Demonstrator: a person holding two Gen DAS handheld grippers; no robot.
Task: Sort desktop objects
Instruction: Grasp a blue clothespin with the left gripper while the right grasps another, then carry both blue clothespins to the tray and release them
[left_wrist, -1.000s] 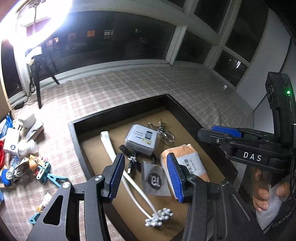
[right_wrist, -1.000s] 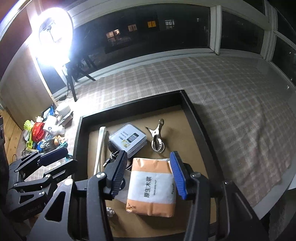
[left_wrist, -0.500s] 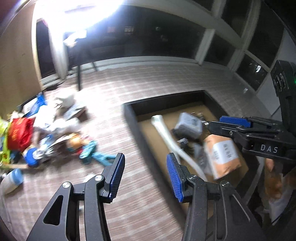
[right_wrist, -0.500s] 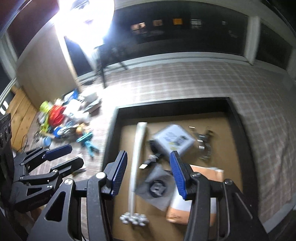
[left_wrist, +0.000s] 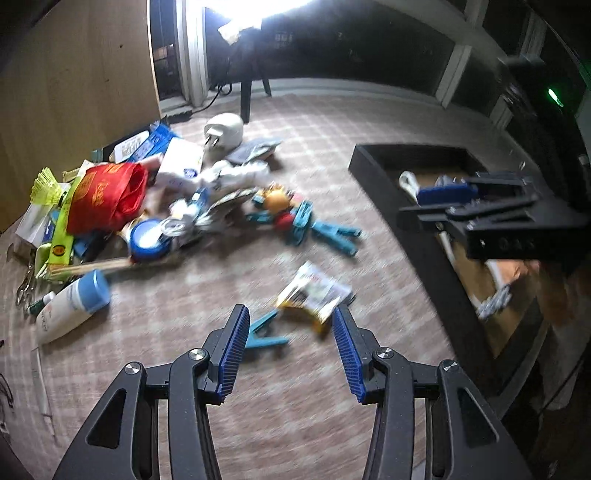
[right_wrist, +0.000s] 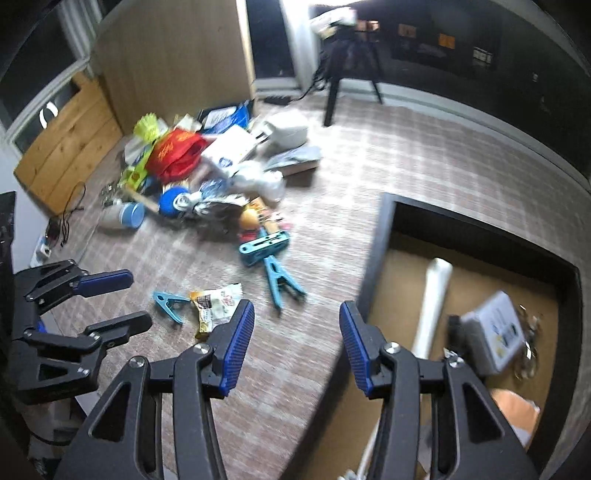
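Clearly nearest to the left gripper (left_wrist: 288, 350): fingers parted and empty, framing the snack packet (left_wrist: 314, 291) just above the gap in the lower middle of the left wrist frame. Lies flat on the checked cloth (left_wrist: 295, 424), long axis slanting from lower left to upper right, one end almost between the blue pads. Touching or just beside its lower left end, a small blue clip (left_wrist: 264, 334). Seen from the right wrist, same packet (right_wrist: 216, 302) at lower left, close above the left gripper's fingertips (right_wrist: 110, 280). Right gripper (right_wrist: 297, 345) likewise parted and empty, poised over bare cloth beside the black tray (right_wrist: 376, 258), farther from the packet. Probably calls for a short forward reach by the left hand, with little turning.
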